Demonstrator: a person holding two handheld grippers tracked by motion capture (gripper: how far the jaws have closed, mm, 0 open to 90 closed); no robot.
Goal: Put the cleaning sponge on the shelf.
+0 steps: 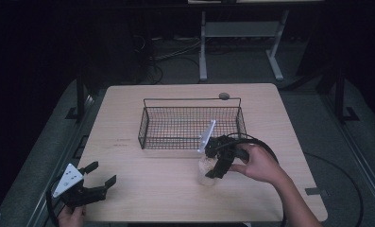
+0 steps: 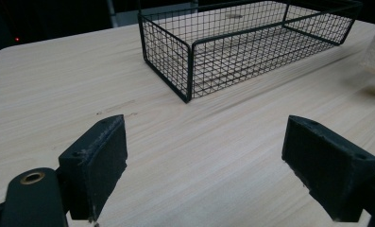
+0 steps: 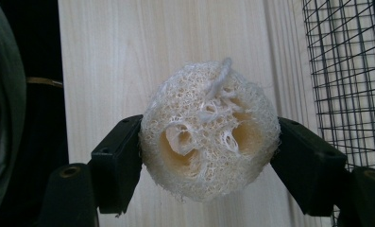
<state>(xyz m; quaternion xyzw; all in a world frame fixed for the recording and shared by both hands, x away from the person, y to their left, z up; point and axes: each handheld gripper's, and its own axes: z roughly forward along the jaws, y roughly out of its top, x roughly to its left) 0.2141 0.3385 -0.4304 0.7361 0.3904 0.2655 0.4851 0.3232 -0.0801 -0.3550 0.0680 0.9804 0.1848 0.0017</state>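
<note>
Right gripper pinching loofah, left gripper spread idle at 7 o'clock. Squishy, could slip before reaching basket.

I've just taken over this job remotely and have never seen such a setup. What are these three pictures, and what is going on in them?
No robot here: a person holds a two-jaw tool in each hand at a wooden table. The high view looks down from above the person's side. The other two come from cameras riding on each tool, looking along its black jaws. A wire basket stands on the table. The right tool is shut on a loofah, a pale, fibrous round sponge, just in front of the basket; the pads press it from both sides. The left tool is open and holds nothing, near the table's front left corner.
</note>
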